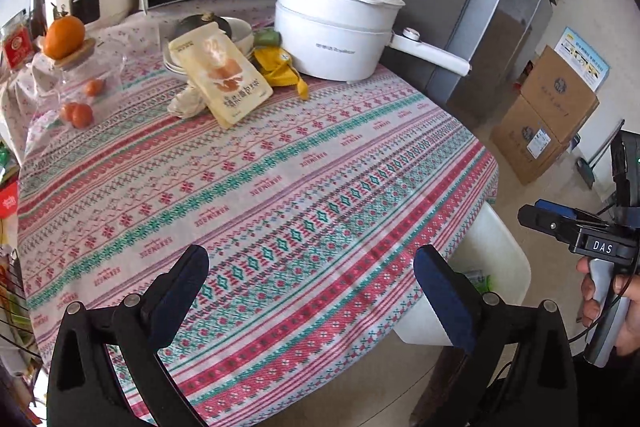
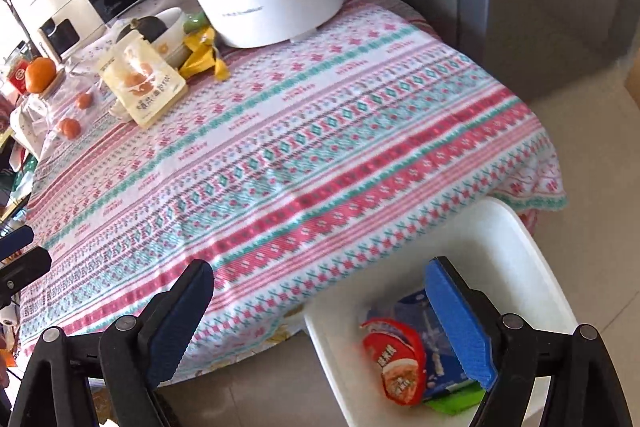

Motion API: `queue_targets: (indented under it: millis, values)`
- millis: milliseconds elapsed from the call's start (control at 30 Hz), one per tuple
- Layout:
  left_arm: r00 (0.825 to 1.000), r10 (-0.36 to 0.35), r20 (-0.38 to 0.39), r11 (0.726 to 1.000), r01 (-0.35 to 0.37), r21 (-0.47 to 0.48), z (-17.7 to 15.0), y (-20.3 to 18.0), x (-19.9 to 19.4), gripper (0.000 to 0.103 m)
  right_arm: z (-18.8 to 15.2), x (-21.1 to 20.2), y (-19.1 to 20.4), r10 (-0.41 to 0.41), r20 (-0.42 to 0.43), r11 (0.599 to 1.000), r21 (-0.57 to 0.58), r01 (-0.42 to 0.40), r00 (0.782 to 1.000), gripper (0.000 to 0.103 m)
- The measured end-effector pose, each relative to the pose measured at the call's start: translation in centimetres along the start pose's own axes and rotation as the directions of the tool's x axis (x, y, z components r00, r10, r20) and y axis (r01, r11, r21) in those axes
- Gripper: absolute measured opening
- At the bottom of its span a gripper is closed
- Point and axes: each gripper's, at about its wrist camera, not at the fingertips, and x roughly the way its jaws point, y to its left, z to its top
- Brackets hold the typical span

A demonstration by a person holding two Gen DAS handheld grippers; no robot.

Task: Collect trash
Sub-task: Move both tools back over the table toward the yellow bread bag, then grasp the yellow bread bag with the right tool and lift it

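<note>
Grippers: left hand-held gripper [image 1: 311, 295] and right hand-held gripper [image 2: 319, 323] released, nothing held.
Next: snack pouch [image 1: 220, 75], probably trash, to be pinched by its raised edge.

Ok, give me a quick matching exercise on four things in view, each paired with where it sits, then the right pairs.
Things:
1. red wrapper
2. big orange
3. bread pouch
4. banana peel

Places:
A. leaning against the stacked bowls
B. in the white bin beside the table
C. on the wooden jar lid
D. on the cloth by the white pot's base

Pairs: 1-B, 2-C, 3-A, 4-D
</note>
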Motion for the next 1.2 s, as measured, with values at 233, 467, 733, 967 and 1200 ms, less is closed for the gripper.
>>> queue_targets:
  millis: [233, 467, 733, 967, 1200]
  values:
    - [0.998, 0.063, 0.021, 0.996, -0.062, -0.059, 1.5, 4.4, -1.3, 0.103, 3.1, 1.4, 4.0, 0.006, 0.022, 0.997, -0.079, -0.005, 1.000, 0.092]
    - [0.997, 0.081, 0.004, 0.985, -0.080, -0.150, 2.3, 8.5, -2.2, 0.103, 4.7, 3.0, 7.1, 0.011, 0.052, 0.993, -0.120, -0.004, 0.999, 0.094]
    - [0.985, 0.158, -0.062, 0.973, -0.166, -0.159, 2.8, 11.8, -2.5, 0.103, 7.1, 7.6, 11.8, 0.006, 0.043, 0.974, -0.228, 0.004, 0.999, 0.095]
    - [0.958, 0.282, -0.057, 0.942, -0.288, -0.174, 3.3, 15.0, -3.6, 0.103, 9.3, 13.4, 18.6, 0.052, 0.056, 0.951, -0.307, -0.032, 0.997, 0.094]
    - [0.951, 0.296, -0.089, 0.914, -0.309, -0.264, 3.3, 18.9, -3.8, 0.103, 10.5, 20.8, 23.5, -0.029, 0.091, 0.932, -0.358, 0.060, 0.995, 0.094]
